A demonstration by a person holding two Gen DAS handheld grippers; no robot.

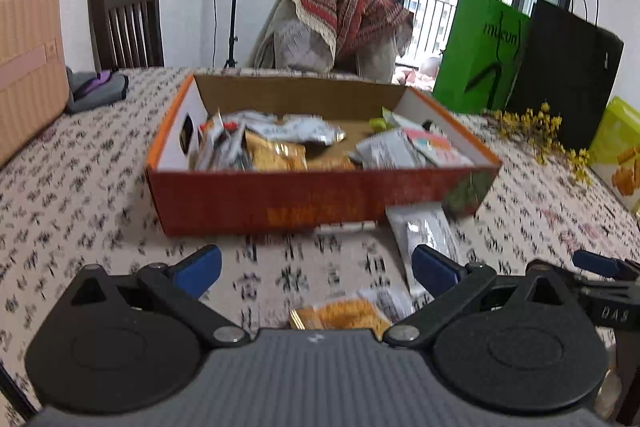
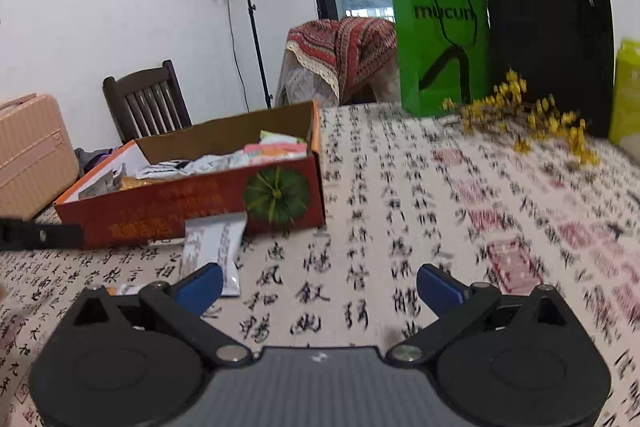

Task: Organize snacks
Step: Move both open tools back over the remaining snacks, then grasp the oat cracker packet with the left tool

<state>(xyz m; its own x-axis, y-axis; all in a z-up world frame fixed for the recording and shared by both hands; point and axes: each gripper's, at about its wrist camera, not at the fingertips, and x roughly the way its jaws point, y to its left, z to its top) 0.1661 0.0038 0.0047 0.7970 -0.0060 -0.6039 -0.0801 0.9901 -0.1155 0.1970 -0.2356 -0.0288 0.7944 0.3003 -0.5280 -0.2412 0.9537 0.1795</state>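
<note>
An open red cardboard box (image 1: 280, 201) (image 2: 160, 207) holds several snack packets, silver, gold and pink. In front of it on the tablecloth lie a white packet (image 1: 428, 243) (image 2: 216, 251) and a yellow-orange packet (image 1: 344, 315). My left gripper (image 1: 316, 269) hovers open over the cloth, the yellow packet just below between its fingers and the white packet by its right finger. My right gripper (image 2: 320, 287) is open with only bare cloth between its fingers, to the right of the box. Its blue tip shows at the left wrist view's right edge (image 1: 596, 265).
A green paper bag (image 1: 480, 55) (image 2: 440, 43), a black bag (image 1: 568, 75) (image 2: 548, 39), yellow dried flowers (image 1: 536, 131) (image 2: 532, 119) and a lime snack box (image 1: 620, 151) stand at the table's far right. A pink suitcase (image 1: 28, 63) and folded grey cloth (image 1: 96, 91) sit left. Chairs stand behind.
</note>
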